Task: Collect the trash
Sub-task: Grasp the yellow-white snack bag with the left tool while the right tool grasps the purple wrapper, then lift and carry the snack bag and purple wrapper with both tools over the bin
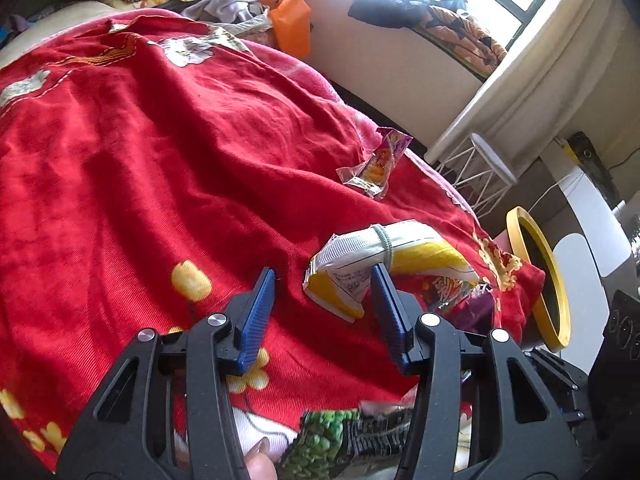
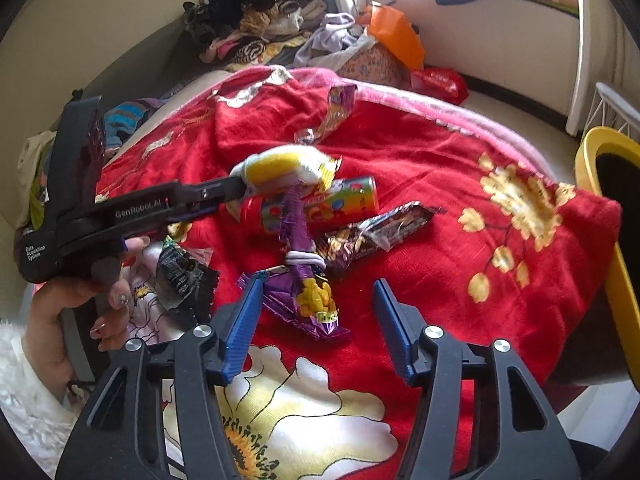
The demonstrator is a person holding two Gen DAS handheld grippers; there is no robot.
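Snack wrappers lie on a red flowered blanket point(image 1: 160, 160). My left gripper point(image 1: 323, 278) is open, its right finger touching a yellow-and-white bag point(image 1: 384, 256) bound by a hair tie; that bag also shows in the right wrist view point(image 2: 280, 166) at the left gripper's tip. A small clear candy wrapper point(image 1: 376, 164) lies farther off. My right gripper point(image 2: 318, 284) is open just above a purple wrapper point(image 2: 304, 300) tied with a white band. Beyond it lie a colourful tube pack point(image 2: 320, 204), a dark brown wrapper point(image 2: 372, 232) and a black wrapper point(image 2: 184, 276).
A yellow-rimmed bin point(image 1: 540, 276) stands off the bed's right edge; it also shows in the right wrist view point(image 2: 608, 184). A white wire stool point(image 1: 480, 168) stands beyond it. Clothes point(image 2: 256, 20) and an orange bag point(image 2: 396, 36) are piled at the far end.
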